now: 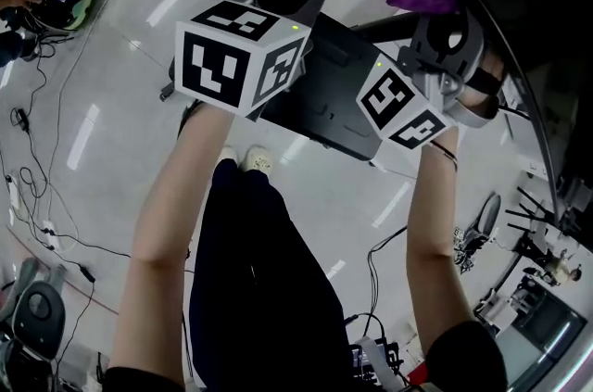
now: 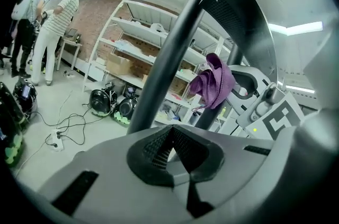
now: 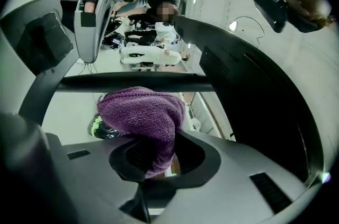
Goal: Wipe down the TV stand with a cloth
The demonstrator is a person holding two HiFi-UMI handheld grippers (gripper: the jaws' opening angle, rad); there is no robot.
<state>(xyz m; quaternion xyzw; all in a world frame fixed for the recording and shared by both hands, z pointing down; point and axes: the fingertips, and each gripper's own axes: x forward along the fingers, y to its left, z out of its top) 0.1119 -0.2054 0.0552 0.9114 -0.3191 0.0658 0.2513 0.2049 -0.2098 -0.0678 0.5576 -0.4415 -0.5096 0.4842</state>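
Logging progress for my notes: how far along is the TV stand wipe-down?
Done: the purple cloth is gripped in the right claw. In hand: the cloth is held up by the stand's black bar; contact unclear. Left: the wiping itself. The left claw is shut, empty.

Left tool, jaws together and empty: a black upright post crosses diagonally just ahead at frame centre. Open floor lies to its left, with shelving beyond.

Right tool, clamped on the purple cloth: a dark horizontal bar runs just above the cloth. A large dark panel fills the right of the frame.

Head view: the stand base lies under both tools. Cables trail across the floor at the left.
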